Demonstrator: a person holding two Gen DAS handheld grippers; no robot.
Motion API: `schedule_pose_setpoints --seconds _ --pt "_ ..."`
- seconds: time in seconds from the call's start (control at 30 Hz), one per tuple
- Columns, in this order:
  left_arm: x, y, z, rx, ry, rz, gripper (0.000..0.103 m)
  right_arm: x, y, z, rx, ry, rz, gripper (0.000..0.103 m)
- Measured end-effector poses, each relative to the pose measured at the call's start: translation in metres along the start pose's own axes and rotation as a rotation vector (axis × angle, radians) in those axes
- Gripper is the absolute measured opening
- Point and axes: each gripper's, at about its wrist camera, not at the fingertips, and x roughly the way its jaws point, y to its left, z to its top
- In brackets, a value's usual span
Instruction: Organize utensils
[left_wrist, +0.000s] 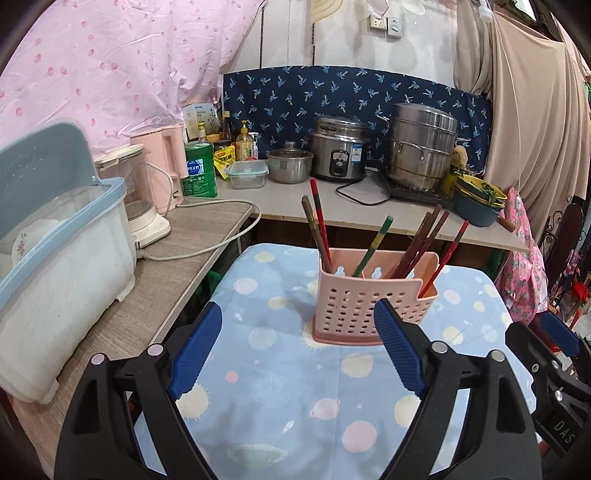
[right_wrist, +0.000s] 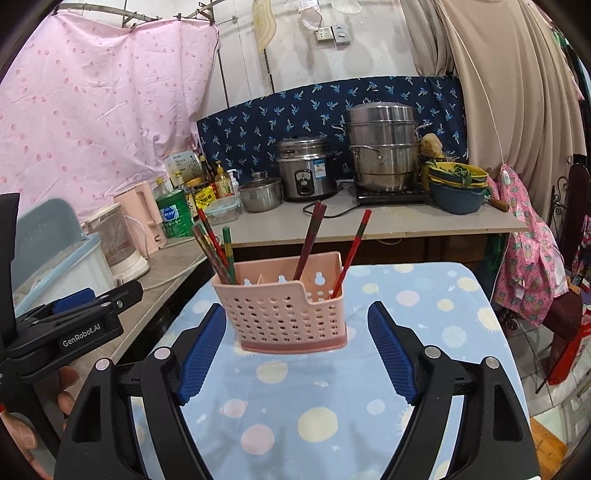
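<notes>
Both grippers, left gripper (left_wrist: 297, 347) and right gripper (right_wrist: 297, 350), are gaping wide and empty, with the basket (right_wrist: 282, 310) of upright chopsticks (right_wrist: 308, 240) sitting just ahead, probably nearer the right one.

I am seeing a pale blue cloth with pastel planets and suns (left_wrist: 280, 398) lying over the near surface. To my left a white plastic dish bin with a blue lid (left_wrist: 62, 258) is sitting on a grey wood-grain surface (left_wrist: 192, 236), beside a clear glass kettle on a white base (left_wrist: 140, 206) and a pink electric kettle (left_wrist: 166, 162). Farther back, a steel rice cooker (left_wrist: 340, 147) is standing between a small lidded steel pot (left_wrist: 290, 164) and a tall stacked steel steamer (left_wrist: 421, 147). A navy leaf-print fabric panel (right_wrist: 332, 107) is leaning behind them.
</notes>
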Motion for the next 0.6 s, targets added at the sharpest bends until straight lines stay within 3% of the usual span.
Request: schedule_pose_setpoints --seconds 0.2,0.6 --pt "-0.002 0.004 -0.016 -0.005 0.019 0.013 0.089 -0.006 -0.002 -0.017 0.008 0.027 -0.019 0.081" --pt "0.003 0.015 -0.046 -0.043 0.104 0.018 0.090 -0.011 -0.002 -0.040 0.006 0.062 -0.036 0.084"
